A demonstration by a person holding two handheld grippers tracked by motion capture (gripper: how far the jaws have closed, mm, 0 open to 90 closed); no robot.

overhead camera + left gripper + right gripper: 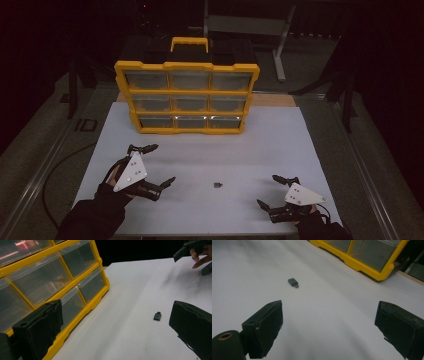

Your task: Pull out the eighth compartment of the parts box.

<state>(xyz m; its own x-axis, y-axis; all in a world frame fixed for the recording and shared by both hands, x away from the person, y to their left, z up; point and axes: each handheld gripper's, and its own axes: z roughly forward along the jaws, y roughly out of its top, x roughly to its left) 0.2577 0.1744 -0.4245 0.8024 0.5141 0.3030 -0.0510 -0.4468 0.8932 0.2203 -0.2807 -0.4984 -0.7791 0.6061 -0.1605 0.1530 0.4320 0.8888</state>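
Observation:
A small dark adapter plug [217, 185] lies flat on the white table top [210, 150], between my two grippers; it also shows in the left gripper view as the plug [157, 316] and in the right gripper view as the plug [293, 282]. My left gripper [163, 164] rests at the front left, open and empty, jaws wide apart. My right gripper [272, 190] sits at the front right, likewise open with nothing between its jaws. A yellow organizer case [186, 95] with clear drawers stands upright at the back of the table.
The organizer [50, 287] rises close on the left in the left gripper view; its corner [362, 260] lies ahead in the right gripper view. The other hand's gripper [192, 250] shows far off. Dark floor and a metal stand [280, 45] lie beyond the table.

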